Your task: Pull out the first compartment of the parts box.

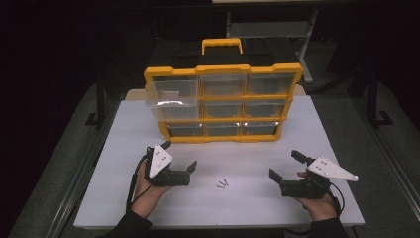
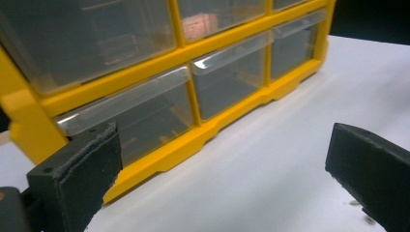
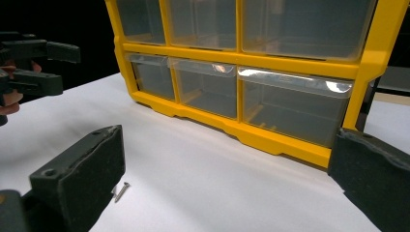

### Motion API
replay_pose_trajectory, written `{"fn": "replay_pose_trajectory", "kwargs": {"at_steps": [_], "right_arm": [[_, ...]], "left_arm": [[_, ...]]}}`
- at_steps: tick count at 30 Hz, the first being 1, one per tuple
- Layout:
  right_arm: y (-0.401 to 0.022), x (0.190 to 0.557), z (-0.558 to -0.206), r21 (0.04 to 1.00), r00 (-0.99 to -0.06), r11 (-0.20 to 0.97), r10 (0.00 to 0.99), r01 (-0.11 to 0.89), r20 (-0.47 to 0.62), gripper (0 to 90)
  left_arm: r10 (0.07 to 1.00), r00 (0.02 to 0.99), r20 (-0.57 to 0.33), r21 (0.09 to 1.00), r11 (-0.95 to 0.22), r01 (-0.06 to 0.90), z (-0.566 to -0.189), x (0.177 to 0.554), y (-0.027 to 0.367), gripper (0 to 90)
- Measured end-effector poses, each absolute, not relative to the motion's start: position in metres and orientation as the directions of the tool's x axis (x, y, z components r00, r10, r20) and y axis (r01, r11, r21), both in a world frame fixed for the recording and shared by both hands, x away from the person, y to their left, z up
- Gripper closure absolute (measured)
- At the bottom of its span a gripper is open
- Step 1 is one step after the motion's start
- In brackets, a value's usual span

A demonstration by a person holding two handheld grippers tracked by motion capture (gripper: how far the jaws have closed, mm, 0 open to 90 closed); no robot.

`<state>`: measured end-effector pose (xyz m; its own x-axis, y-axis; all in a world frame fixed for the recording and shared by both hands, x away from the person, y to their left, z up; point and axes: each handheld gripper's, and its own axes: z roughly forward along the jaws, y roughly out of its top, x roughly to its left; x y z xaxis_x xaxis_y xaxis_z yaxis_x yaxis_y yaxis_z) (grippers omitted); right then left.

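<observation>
My left tongs [image 1: 179,156] hover low over the counter [image 1: 124,198], jaws spread wide and gripping nothing. In the left gripper view the organizer's [image 2: 159,159] bottom row sits just ahead of them, its clear drawers shut flush in the yellow frame.

Further in, the organizer [image 1: 223,138] stands upright near the back of the counter, handle up. Its top-left drawer [image 1: 171,96] is pulled out toward me and hangs forward of the others; the rest look closed. I judge that drawer to be where the screws go.

The screws [image 1: 223,184] lie loose on the bare counter between my two hands, well short of the organizer and touching neither tongs. There seem to be two or three, too small to count surely. In the right gripper view one screw [image 3: 121,191] lies just beside my near jaw.

My right tongs [image 1: 286,165] are likewise released, jaws wide apart and empty, hovering near the counter's right side.

So, as I read it, the work is barely begun: a drawer is open and ready, but no screw is picked up. What is left is to pinch the screws, drop them into the open drawer, and push it shut.
</observation>
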<state>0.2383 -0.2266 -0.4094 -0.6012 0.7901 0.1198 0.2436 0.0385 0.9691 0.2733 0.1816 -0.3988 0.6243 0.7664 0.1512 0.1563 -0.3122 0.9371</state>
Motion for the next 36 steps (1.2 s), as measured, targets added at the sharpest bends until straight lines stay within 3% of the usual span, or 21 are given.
{"fn": "replay_pose_trajectory", "kwargs": {"at_steps": [3, 6, 32, 36], "right_arm": [[-0.227, 0.238, -0.409, 0.969, -0.599, 0.034, 0.791, 0.245, 0.124, 0.0], [-0.227, 0.238, -0.41, 0.968, -0.6, 0.039, 0.791, 0.246, 0.121, 0.0], [-0.226, 0.238, -0.411, 0.963, -0.608, 0.044, 0.783, 0.266, 0.133, 0.0], [-0.226, 0.238, -0.411, 0.962, -0.612, 0.047, 0.78, 0.269, 0.133, 0.0]], "left_arm": [[0.743, 0.654, 0.14, 0.936, -0.314, 0.157, -0.398, 0.274, 0.184, 0.2], [0.721, 0.68, 0.133, 0.936, -0.316, 0.152, -0.398, 0.275, 0.188, 7.7], [0.714, 0.7, 0.014, 0.938, -0.252, 0.238, -0.392, 0.271, 0.22, 6.5], [0.699, 0.715, -0.002, 0.943, -0.236, 0.233, -0.391, 0.269, 0.226, 2.3]]}}
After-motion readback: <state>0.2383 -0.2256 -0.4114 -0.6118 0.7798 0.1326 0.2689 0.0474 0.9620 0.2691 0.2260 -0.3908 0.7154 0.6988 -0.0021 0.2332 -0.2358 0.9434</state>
